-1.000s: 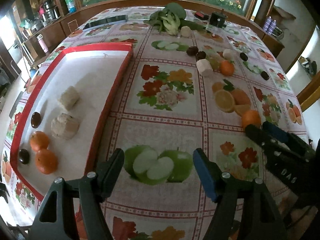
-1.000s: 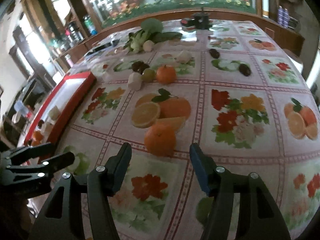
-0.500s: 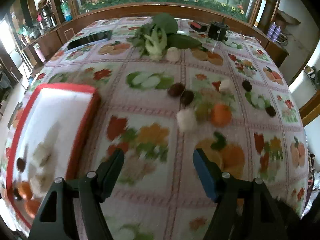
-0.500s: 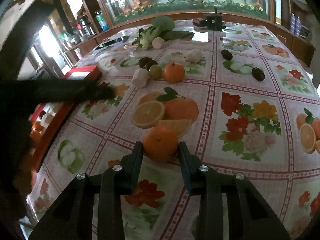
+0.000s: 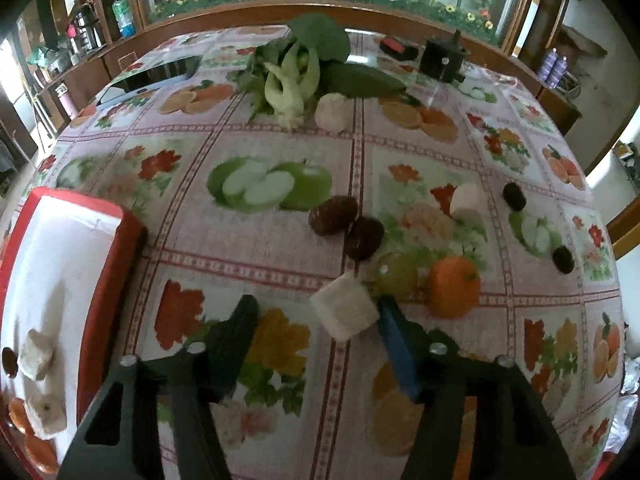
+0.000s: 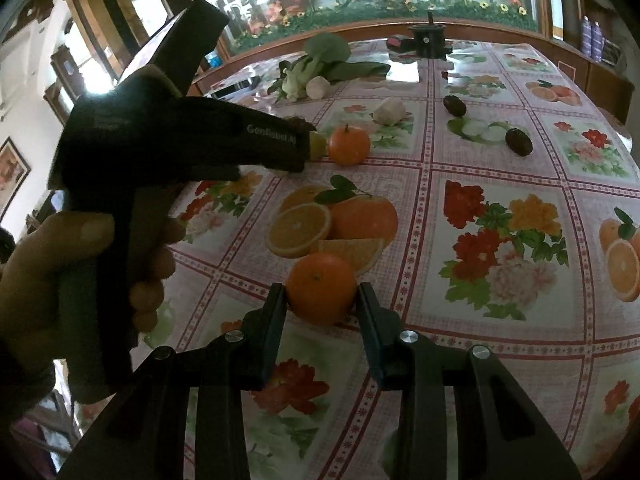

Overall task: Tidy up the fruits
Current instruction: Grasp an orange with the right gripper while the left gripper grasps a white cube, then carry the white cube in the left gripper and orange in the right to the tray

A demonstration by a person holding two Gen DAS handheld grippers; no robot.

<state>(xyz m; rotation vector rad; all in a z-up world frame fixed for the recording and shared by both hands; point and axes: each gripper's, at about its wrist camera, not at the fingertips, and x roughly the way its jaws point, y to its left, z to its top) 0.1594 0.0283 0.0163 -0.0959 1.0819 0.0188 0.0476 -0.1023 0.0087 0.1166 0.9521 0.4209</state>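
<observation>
Right hand-held gripper [image 6: 322,302]: clamped on the orange [image 6: 321,287], which sat on the desk [image 6: 500,168]; lift due.
Left hand-held gripper [image 5: 316,316]: closing, unclenched, moved from tray [image 5: 116,248] to white chunk [image 5: 345,311].

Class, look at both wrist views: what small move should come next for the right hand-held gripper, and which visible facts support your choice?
Probably lift it slightly. The right hand-held gripper has just closed on the orange, and both pads touch its sides while it sits on the tablecloth. The red tray already holds sorted fruit, so raising the orange clear before carrying it there seems sensible.
</observation>
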